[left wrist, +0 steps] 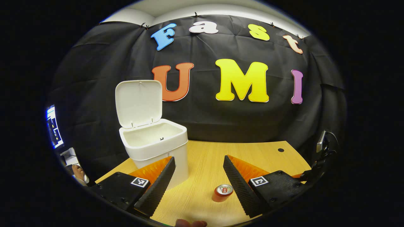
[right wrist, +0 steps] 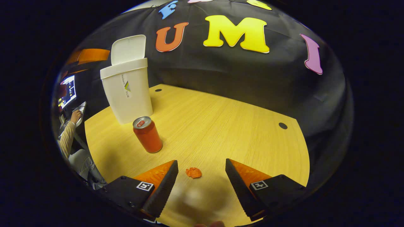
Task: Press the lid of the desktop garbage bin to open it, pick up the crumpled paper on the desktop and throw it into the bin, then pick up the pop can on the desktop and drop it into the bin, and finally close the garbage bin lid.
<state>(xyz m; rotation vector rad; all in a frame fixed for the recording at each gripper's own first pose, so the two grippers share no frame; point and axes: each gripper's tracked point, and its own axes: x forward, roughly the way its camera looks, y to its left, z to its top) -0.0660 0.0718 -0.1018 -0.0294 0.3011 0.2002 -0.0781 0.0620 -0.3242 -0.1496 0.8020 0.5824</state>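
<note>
The white garbage bin [left wrist: 156, 146] stands on the wooden desk with its lid [left wrist: 139, 103] swung up and open; its inside looks empty. In the left gripper view my left gripper [left wrist: 199, 165] hangs open above the desk, the bin just beyond its left finger and the red pop can [left wrist: 222, 192] upright below, near its right finger. In the right gripper view my right gripper [right wrist: 202, 170] is open over the crumpled orange paper [right wrist: 193, 172], which lies on the desk between the fingertips. The pop can [right wrist: 147, 135] stands ahead to the left, before the bin [right wrist: 127, 90].
The wooden desk [right wrist: 221, 126] has a curved edge and two small dark holes [right wrist: 283, 125]. A person's sleeve and hand [right wrist: 68, 134] sit at a keyboard and a lit screen [right wrist: 68, 91] off the desk's left. A device on cables [left wrist: 322, 148] hangs at the right.
</note>
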